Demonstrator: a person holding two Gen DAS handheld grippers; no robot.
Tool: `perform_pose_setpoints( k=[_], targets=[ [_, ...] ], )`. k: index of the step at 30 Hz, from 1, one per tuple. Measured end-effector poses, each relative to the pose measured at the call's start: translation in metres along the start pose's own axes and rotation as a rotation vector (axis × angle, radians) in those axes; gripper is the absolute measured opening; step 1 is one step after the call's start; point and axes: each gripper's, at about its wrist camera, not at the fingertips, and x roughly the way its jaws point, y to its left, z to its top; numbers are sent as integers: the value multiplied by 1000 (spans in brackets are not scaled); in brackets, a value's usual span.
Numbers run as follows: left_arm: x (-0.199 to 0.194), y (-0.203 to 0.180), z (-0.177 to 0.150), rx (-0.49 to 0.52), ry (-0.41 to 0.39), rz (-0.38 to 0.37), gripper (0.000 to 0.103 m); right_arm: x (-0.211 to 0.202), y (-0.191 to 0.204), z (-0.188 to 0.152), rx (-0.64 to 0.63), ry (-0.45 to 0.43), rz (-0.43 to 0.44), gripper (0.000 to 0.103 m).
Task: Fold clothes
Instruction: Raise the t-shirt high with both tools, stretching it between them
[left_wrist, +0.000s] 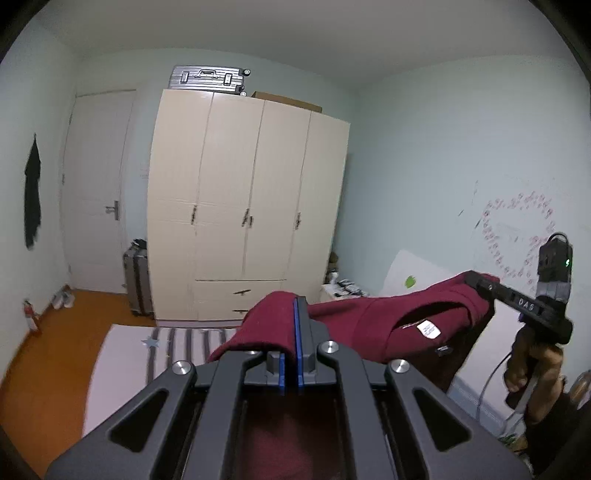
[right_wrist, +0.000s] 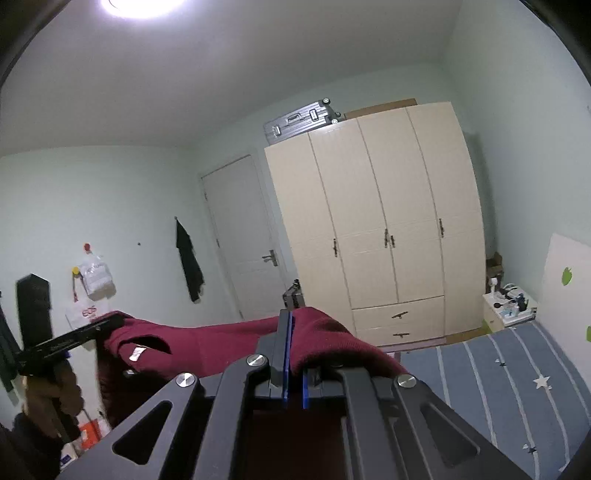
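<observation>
Left gripper (left_wrist: 295, 321) up close: blue-padded jaws pressed together, pinching one end of a dark red garment (left_wrist: 373, 328), cloth draped over the left finger. Right gripper (right_wrist: 290, 332) same story, jaws clamped on the other end, fabric bunched over its right finger.

Garment is off the bed, stretched between the two grippers in mid-air, upper edge running roughly level from one to the other. White label (left_wrist: 428, 328) shows inside the neck opening. Rest of the cloth hangs down below the held edge.

From the left wrist view, the person's right hand (left_wrist: 528, 365) grips the handle under the right tool; from the right wrist view, the left hand (right_wrist: 55, 398) does the same on the other side.

Below: bed with striped, star-print sheet (right_wrist: 491, 384). Beyond it a cream four-door wardrobe (left_wrist: 247, 206), silver suitcase (left_wrist: 207, 79) on top, a second suitcase (left_wrist: 137, 280) standing beside it near the white door (left_wrist: 98, 192). Dark garment (right_wrist: 189, 260) hangs on the wall.
</observation>
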Motion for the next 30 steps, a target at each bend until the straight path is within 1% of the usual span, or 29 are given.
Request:
perform_pose_setpoints(
  k=[2,5,7,9,11,14,16,18,21,23,24,26,27,28,30],
  targets=[
    [25,11,0,-26,40,14,2,18,-6,-2,21,28,-10,4],
    [85,34,-13,-51,110,50,2,66,-28,-16,74,92,-31,4],
    [125,49,-22,-67,157,73,2,104,-46,-28,107,141,-53,4],
    [178,69,-36,-73,194,105,2,157,-71,-46,152,191,-72,4],
    [235,90,-50,-77,238,133,2,202,-89,-59,152,222,-111,4],
    [302,119,-57,-107,291,157,2,266,-110,-67,144,240,-158,4],
    [321,129,-53,-110,288,166,2,285,-114,-57,133,217,-155,4],
    [325,129,-39,-94,253,165,2,291,-109,-38,104,170,-147,4],
    [303,114,-20,-33,204,138,2,275,-96,-15,53,87,-132,4],
    [283,107,-25,-25,206,110,2,263,-92,-9,39,52,-120,4],
    [276,106,-28,-25,213,101,2,253,-90,-13,33,49,-114,4],
    [251,98,-53,-24,235,81,2,232,-86,-27,14,56,-109,4],
    [242,96,-71,-31,254,77,2,223,-84,-42,0,74,-110,4],
    [233,94,-89,-38,274,73,2,213,-82,-64,-12,106,-114,4],
    [217,88,-142,-58,334,75,2,194,-80,-114,-26,183,-126,4]
  ],
)
